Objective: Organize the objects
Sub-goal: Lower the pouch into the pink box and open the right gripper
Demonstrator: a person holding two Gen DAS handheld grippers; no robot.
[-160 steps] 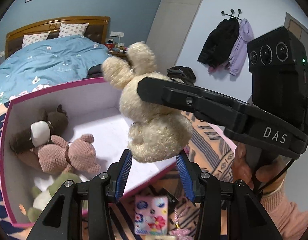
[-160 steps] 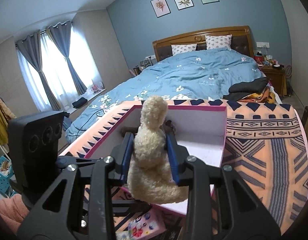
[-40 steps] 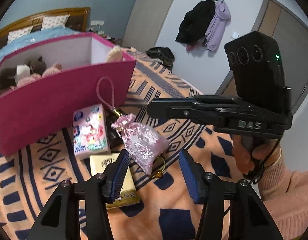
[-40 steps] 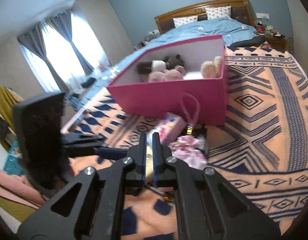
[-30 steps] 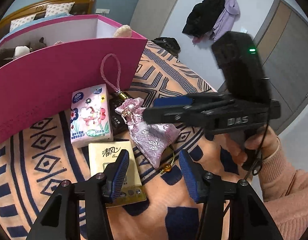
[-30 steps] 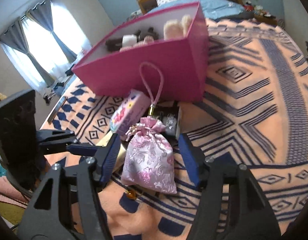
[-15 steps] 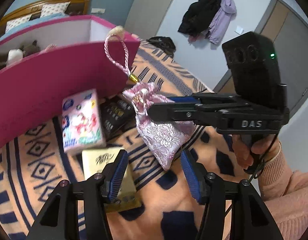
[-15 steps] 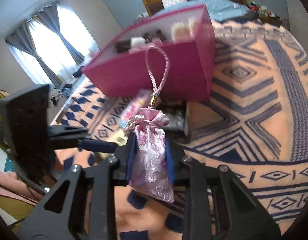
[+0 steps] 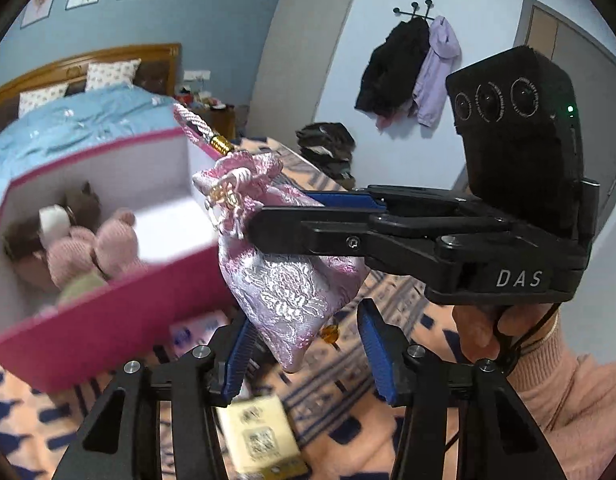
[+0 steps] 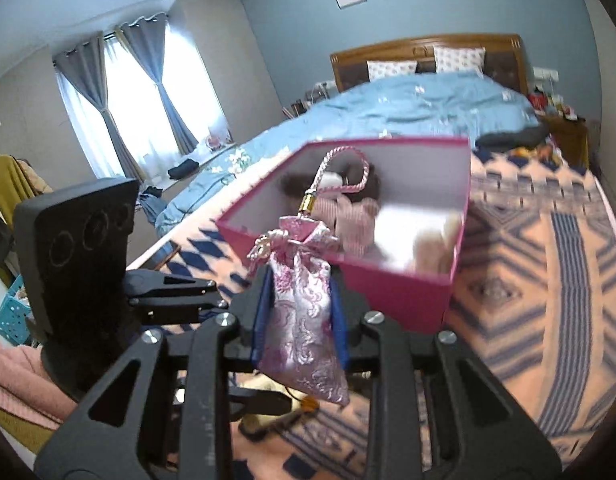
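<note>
the pink box (image 9: 107, 320) is the landmark here. it is open on top, with white inner walls, and it stands on the orange and blue patterned blanket (image 10: 548, 320). inside it lie soft toys: a pink knitted bear (image 9: 91, 252), a dark brown toy with a white part (image 9: 55, 216) behind the bear, and a cream plush toy (image 10: 436, 252) near the corner of the box on the right of the right wrist view. the pictures are blurred there, so more i cannot tell.

the right gripper (image 10: 299, 320) is clamped on the pink brocade pouch (image 10: 303, 320), its blue pads pressing both flat sides, and holds it in the air in front of the box, near its front wall. the pouch is shiny with a woven flower pattern, gathered at the neck, with a twisted pink cord loop (image 10: 340, 172) and a small gold collar above it. a hand in a pink knitted sleeve (image 9: 492, 320) carries this gripper.

the left gripper (image 9: 303, 356) is below the pouch; its jaws have just been closing but are apart, with the bottom of the pouch between them and not pressed.

in front of the box, on the blanket, lie a yellow paper packet (image 9: 259, 436) and a flowered tissue pack (image 9: 195, 330), both blurred.
</note>
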